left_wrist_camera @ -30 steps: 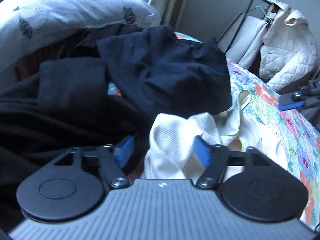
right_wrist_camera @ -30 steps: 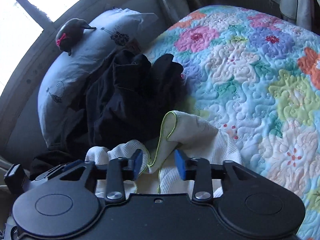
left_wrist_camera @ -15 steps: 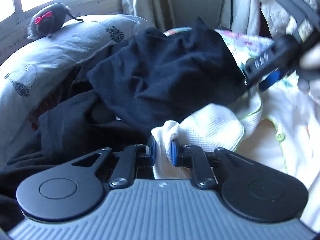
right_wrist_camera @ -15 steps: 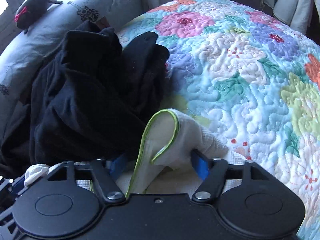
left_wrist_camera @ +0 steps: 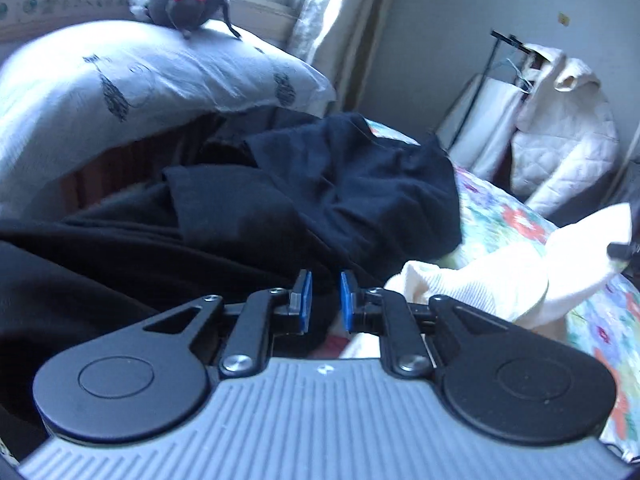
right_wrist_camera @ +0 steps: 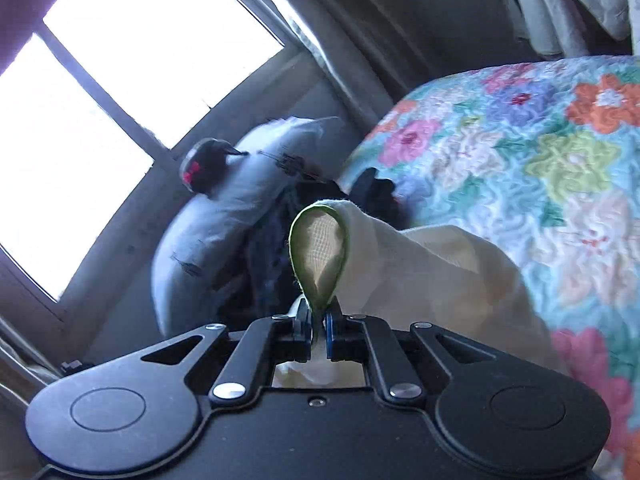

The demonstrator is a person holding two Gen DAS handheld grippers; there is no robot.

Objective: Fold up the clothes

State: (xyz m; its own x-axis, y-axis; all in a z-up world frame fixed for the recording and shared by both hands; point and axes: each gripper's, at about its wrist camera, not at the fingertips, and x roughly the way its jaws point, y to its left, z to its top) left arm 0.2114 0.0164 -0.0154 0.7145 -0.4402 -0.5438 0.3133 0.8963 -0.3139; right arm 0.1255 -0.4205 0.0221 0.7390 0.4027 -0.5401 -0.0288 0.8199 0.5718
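Note:
A cream waffle-knit garment (right_wrist_camera: 432,272) with a green-trimmed edge (right_wrist_camera: 318,248) hangs from my right gripper (right_wrist_camera: 318,328), which is shut on that edge and holds it up above the floral quilt (right_wrist_camera: 540,152). In the left wrist view the same garment (left_wrist_camera: 472,280) stretches up and off to the right. My left gripper (left_wrist_camera: 325,300) stands slightly open beside it, with nothing between its blue pads (left_wrist_camera: 305,300). Just ahead of the left gripper a heap of black clothes (left_wrist_camera: 352,184) lies on the bed, also seen past the cream garment as the dark pile (right_wrist_camera: 376,192).
A grey printed pillow (left_wrist_camera: 140,80) leans at the head of the bed with a dark plush toy (left_wrist_camera: 184,4) on top. A window (right_wrist_camera: 120,80) is behind it. A white quilted jacket (left_wrist_camera: 560,140) hangs on a rack at the far right.
My left gripper has let go of the cream garment and its pads have parted. My right gripper has shut on the green-trimmed edge and lifted the garment up and away from the black heap.

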